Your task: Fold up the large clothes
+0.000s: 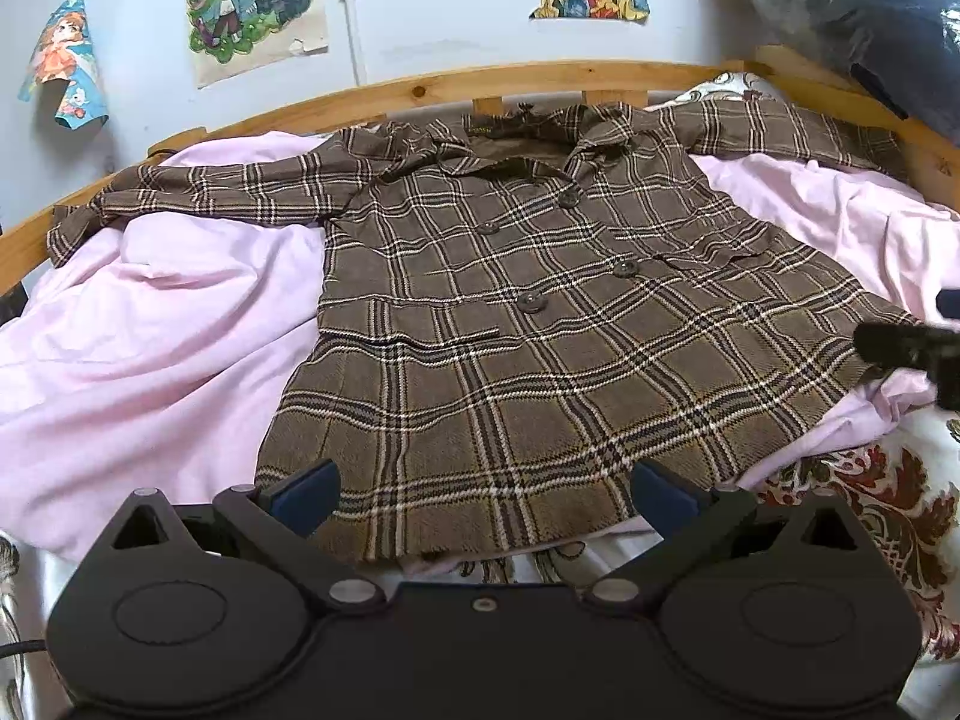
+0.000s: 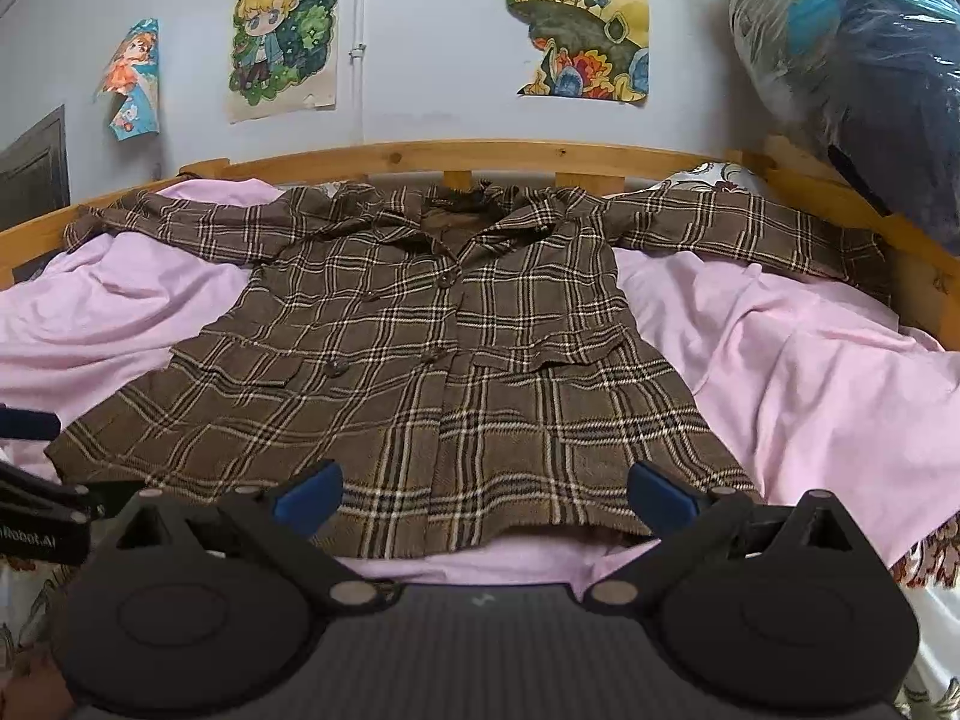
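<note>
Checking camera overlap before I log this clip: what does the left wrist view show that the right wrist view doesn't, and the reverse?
Only the left wrist view shows the red floral cover by the coat's hem corner, and the right gripper entering at the edge.

Only the right wrist view shows the dark panel on the wall and the whole landscape poster.

Both show the plaid coat spread flat, sleeves out, on the pink sheet, the wooden bed rail, and open fingers over the hem.
</note>
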`<state>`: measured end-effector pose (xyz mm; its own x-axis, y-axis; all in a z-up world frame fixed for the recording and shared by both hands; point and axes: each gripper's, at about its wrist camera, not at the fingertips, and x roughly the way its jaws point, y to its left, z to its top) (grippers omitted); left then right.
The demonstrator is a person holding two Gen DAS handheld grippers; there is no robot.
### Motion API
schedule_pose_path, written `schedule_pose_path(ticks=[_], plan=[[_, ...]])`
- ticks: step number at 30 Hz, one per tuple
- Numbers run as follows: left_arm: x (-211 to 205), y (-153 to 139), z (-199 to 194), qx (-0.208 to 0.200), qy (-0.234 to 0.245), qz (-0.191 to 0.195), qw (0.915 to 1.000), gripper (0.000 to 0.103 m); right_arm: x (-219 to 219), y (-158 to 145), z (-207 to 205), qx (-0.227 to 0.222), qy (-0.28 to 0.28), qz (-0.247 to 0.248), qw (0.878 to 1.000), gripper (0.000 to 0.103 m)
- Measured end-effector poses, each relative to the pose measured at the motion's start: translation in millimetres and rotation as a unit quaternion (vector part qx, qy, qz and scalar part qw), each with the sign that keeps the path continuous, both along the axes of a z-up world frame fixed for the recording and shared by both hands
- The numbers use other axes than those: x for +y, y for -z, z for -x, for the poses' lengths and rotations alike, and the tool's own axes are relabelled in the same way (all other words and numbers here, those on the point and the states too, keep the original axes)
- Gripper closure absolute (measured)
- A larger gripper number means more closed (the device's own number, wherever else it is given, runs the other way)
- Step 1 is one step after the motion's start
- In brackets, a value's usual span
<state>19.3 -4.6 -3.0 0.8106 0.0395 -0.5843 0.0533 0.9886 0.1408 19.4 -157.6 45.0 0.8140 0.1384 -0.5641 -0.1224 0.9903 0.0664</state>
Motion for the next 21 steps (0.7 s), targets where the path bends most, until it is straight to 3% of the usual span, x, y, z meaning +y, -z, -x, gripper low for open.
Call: schedule_pose_path(ticks=[6, 9, 13, 16, 21], plan=[[13, -35, -45, 0.000, -0.027, -0.006, 0.9996, 0.001, -20, -25, -30, 0.015, -0.010, -0.042, 0.999, 0.000], [20, -58, -79, 0.009, -0.023, -0.008, 0.9997, 0.001, -41, -45, -56, 0.013, 0.015, -0.041, 0.999, 0.000], [22, -77, -116, 0.003, -0.018, -0.018, 0.9997, 0.001, -81, -65, -96, -0.007, 0.065, -0.034, 0.997, 0.000], [17, -75, -145, 0.011, -0.008, -0.025, 0.9996, 0.001, -118, -62, -130, -0.024, 0.115, -0.047, 0.992, 0.000], [18, -55, -190, 0.026, 0.005, 0.005, 0.9996, 0.000, -176, -33, -183, -0.055, 0.227, -0.084, 0.969, 0.000]])
